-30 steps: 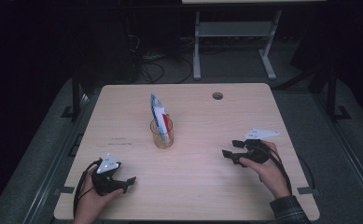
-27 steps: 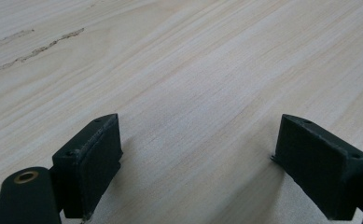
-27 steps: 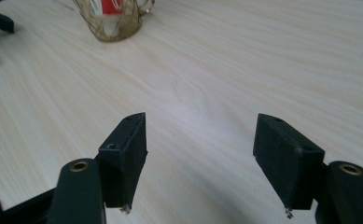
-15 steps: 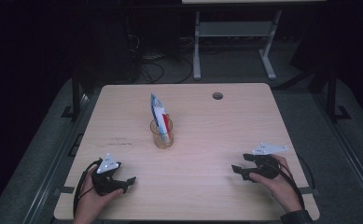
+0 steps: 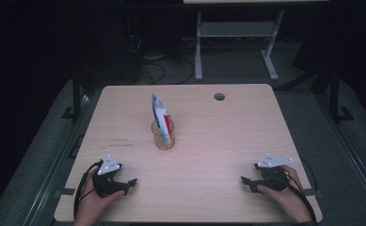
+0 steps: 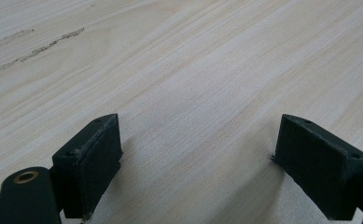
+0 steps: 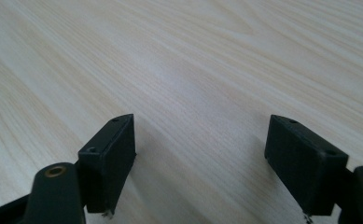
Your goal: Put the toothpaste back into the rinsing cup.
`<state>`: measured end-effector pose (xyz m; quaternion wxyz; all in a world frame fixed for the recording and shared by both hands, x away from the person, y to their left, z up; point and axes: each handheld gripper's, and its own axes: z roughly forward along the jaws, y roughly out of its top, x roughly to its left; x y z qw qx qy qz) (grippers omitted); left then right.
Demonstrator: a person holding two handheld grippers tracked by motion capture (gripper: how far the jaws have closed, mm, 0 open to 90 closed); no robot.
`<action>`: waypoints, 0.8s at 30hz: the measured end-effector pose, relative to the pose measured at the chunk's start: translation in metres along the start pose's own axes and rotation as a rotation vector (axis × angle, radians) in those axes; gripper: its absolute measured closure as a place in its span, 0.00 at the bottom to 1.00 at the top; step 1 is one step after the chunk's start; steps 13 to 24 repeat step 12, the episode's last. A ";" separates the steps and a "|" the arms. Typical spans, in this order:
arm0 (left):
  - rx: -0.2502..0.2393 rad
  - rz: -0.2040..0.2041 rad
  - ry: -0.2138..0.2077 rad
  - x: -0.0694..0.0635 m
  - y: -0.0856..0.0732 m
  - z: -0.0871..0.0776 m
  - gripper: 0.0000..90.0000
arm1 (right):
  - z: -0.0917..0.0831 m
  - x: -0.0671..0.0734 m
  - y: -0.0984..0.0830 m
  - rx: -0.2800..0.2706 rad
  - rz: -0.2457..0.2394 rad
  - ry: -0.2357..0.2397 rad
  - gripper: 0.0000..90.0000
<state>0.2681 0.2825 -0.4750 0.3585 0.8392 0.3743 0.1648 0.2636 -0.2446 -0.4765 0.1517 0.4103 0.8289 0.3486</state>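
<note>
A pale wooden table with rounded corners (image 5: 209,141) has a fine straight grain running across its matt top, and a small round hole (image 5: 219,96) is cut near its far edge. Towards the middle stands a clear, amber-tinted drinking glass (image 5: 163,137), and a white, blue and red toothpaste tube with a flat crimped end (image 5: 159,113) stands upright in it, leaning slightly to the far left. At the near left corner the left gripper (image 5: 131,181), black and angular with a grey three-cornered plate on top, rests low on the wood in the person's left hand (image 5: 96,203); its jaws are spread wide with nothing between them, and the left gripper view shows their blocky matt pads (image 6: 91,158) close above bare grain, with faint dark scuff marks (image 6: 39,46) farther off. At the near right corner the right gripper (image 5: 244,181), of the same build, lies in the right hand (image 5: 289,200), its jaws likewise parted and empty over smooth, pale wood in the right gripper view (image 7: 200,158). Both grippers lie well apart from the glass. Beyond the table, a grey metal frame (image 5: 237,42) stands on a dark floor.
</note>
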 end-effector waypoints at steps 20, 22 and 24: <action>0.000 0.000 0.000 0.000 0.000 0.000 0.15 | -0.003 0.001 -0.010 -0.038 0.004 -0.012 0.19; 0.000 0.000 0.000 0.000 0.000 0.000 0.15 | -0.003 0.001 -0.010 -0.038 0.004 -0.012 0.19; 0.000 0.000 0.000 0.000 0.000 0.000 0.15 | -0.003 0.001 -0.010 -0.038 0.004 -0.012 0.19</action>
